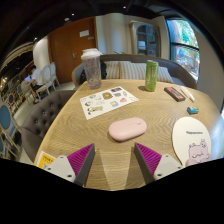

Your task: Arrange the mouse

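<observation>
Down low, the gripper [114,160] hangs released over the wooden desk [90,130], its pads apart. Just ahead of it lies the pink mouse [127,129]. Beyond the mouse: a printed sheet [108,100], a clear pitcher [92,68], a green bottle [151,75], then windows [183,42].

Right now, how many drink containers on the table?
2: a clear tumbler at the table's far edge, beyond the sticker sheet, and a green bottle to its right. None seem hidden.
</observation>
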A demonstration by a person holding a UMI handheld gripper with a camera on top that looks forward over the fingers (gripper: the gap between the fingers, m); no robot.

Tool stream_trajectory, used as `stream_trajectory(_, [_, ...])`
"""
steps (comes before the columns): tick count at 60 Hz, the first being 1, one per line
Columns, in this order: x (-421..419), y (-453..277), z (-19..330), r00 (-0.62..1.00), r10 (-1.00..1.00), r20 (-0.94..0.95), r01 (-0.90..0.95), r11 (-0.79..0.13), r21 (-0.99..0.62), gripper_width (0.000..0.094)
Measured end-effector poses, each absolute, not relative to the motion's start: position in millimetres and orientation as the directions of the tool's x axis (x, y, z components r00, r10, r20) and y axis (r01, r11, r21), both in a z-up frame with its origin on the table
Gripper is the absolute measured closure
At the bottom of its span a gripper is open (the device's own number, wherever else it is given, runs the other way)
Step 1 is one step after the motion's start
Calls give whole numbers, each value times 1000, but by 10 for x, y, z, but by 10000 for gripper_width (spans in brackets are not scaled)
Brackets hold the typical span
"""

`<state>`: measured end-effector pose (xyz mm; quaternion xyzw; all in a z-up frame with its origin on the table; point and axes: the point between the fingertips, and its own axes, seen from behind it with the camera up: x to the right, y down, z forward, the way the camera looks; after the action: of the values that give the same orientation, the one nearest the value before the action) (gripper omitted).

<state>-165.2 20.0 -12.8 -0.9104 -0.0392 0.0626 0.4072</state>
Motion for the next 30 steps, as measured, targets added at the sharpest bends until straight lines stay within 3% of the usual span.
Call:
stream_trajectory(19, [-1684,1018,-139,989,147,-25,73,-626,-776,117])
stream_trajectory(22, [-1670,1119,-132,989,143,-23,72,-624,-778,189])
stream_trajectory(25, [-1611,1224,-134,993,113,-23,52,-621,-782,357])
stream_trajectory(30, [-1568,1286,-146,997,73,-37,16,-623,-782,387])
